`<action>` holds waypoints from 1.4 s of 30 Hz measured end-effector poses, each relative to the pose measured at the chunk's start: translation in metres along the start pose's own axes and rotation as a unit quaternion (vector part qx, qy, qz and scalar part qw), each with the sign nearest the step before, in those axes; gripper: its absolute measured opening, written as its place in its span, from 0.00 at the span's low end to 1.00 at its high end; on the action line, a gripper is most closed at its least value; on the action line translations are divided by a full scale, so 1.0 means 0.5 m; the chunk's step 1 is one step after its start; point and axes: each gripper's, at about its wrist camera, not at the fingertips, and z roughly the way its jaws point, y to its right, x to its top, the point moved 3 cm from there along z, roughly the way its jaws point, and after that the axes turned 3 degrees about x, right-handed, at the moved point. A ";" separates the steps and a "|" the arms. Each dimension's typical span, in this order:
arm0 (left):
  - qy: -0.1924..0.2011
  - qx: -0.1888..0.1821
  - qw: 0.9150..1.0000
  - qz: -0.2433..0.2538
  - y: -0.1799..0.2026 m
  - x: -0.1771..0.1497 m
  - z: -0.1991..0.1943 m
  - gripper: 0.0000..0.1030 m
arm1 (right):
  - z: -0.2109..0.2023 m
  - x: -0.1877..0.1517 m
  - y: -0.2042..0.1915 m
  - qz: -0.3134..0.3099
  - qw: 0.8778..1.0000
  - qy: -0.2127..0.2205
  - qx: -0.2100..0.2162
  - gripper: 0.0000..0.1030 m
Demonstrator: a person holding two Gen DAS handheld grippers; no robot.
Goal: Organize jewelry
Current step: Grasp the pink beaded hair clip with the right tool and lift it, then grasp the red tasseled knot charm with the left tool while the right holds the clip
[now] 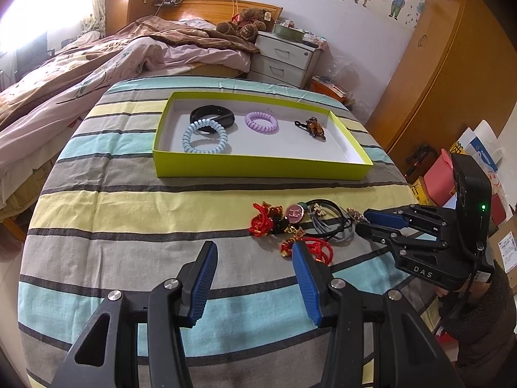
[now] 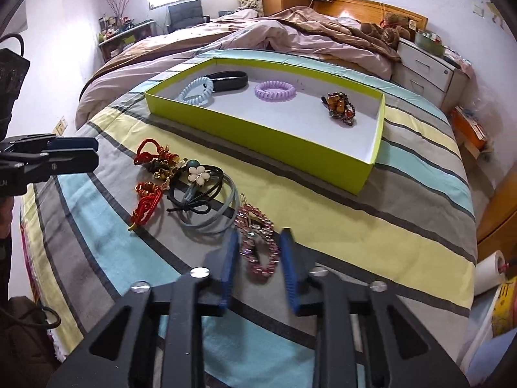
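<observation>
A lime-green box (image 1: 258,166) (image 2: 290,152) on the striped cloth holds a black band (image 1: 213,114), a blue spiral tie (image 1: 204,135), a purple spiral tie (image 1: 261,122) and a brown beaded clip (image 1: 315,126). A pile of jewelry lies in front: red knot charms (image 1: 268,223) (image 2: 145,200), hair ties (image 2: 206,200) and a flower piece (image 2: 198,173). My right gripper (image 2: 258,242) is open with its fingers on either side of a pink beaded clip (image 2: 258,245) that lies on the cloth. My left gripper (image 1: 255,252) is open and empty, near the pile.
The striped cloth (image 1: 129,213) covers a table. A bed with rumpled quilts (image 1: 97,64) lies behind and left. A white drawer unit (image 1: 284,58) and wooden wardrobe (image 1: 446,74) stand behind and right. Bags and boxes (image 1: 452,174) sit on the floor at right.
</observation>
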 end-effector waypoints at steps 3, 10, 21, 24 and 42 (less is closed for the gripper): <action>-0.002 -0.003 1.000 0.004 0.007 -0.001 0.003 0.46 | -0.004 -0.003 0.001 0.001 1.000 0.003 -0.014 0.23; -0.012 -0.016 1.000 0.017 0.025 -0.003 0.025 0.46 | -0.042 -0.010 0.010 0.021 0.999 0.033 -0.034 0.23; -0.022 -0.001 0.997 0.075 0.075 -0.005 0.075 0.46 | -0.079 -0.032 0.018 0.055 0.997 0.052 -0.032 0.23; -0.032 -0.002 0.996 0.079 0.079 -0.007 0.088 0.46 | -0.082 -0.036 0.018 0.056 0.997 0.053 -0.030 0.23; -0.035 -0.036 0.996 0.077 0.106 0.002 0.109 0.25 | -0.082 -0.043 0.021 0.065 0.996 0.055 -0.027 0.23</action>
